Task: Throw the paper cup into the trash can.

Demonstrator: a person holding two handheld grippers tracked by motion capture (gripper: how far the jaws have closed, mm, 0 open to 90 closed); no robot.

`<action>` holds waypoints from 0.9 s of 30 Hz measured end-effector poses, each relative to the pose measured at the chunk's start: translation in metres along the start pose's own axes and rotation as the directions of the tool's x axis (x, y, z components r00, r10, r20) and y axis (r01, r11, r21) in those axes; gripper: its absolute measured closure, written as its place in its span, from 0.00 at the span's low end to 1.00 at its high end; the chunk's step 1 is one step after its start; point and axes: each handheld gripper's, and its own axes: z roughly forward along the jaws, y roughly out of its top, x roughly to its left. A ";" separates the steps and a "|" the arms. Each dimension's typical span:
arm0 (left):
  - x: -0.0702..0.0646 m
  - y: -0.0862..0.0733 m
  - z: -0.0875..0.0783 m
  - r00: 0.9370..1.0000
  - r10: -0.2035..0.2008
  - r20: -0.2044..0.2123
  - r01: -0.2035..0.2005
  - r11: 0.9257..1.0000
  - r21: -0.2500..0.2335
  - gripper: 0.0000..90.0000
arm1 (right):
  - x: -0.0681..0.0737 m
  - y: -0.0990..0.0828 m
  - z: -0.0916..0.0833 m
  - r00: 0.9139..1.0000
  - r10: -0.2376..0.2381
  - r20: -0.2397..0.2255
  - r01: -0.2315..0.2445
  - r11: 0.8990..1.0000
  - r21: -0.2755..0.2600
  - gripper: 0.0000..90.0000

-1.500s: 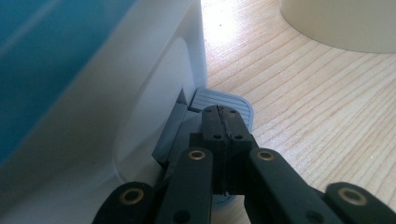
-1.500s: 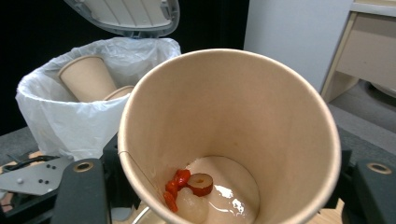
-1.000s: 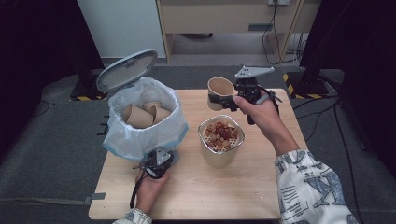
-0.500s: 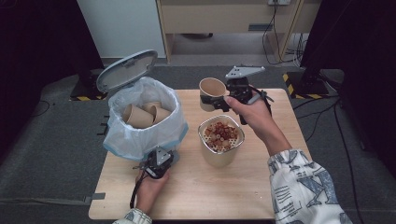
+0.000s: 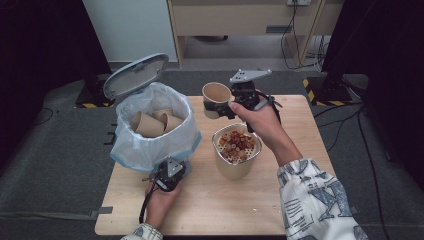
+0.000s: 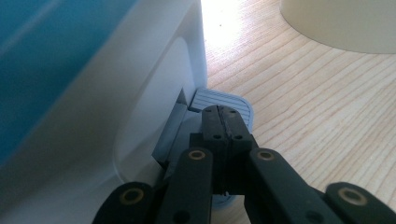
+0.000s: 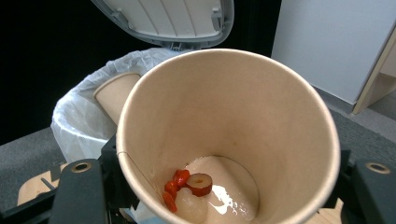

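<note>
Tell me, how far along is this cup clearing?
Several paper cups already lie in the lined bin, its lid up. The left gripper, shut, presses the pedal. The right gripper holds another cup with a few scraps inside; it is not yet binned.

No readable text, labels, brands or numbers anywhere

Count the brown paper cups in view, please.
4: one brown paper cup in the right gripper, three in the lined white bin; more may lie hidden beneath.
</note>
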 end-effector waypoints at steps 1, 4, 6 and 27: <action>0.000 0.000 0.000 1.000 -0.001 0.000 0.001 1.000 0.000 0.99 | 0.001 0.001 0.001 1.000 0.000 -0.001 0.000 1.000 0.002 0.33; 0.000 0.000 0.000 1.000 0.000 0.000 0.000 1.000 0.000 0.99 | 0.003 0.006 0.003 1.000 -0.002 -0.002 0.002 1.000 -0.002 0.33; 0.000 0.000 0.000 1.000 0.000 0.000 0.000 1.000 0.000 0.99 | 0.004 0.008 0.004 1.000 -0.001 -0.005 0.001 1.000 -0.003 0.33; 0.001 0.000 0.000 1.000 -0.003 0.002 0.003 1.000 -0.003 0.99 | 0.035 0.040 0.047 0.997 -0.049 -0.058 0.050 0.999 0.010 0.33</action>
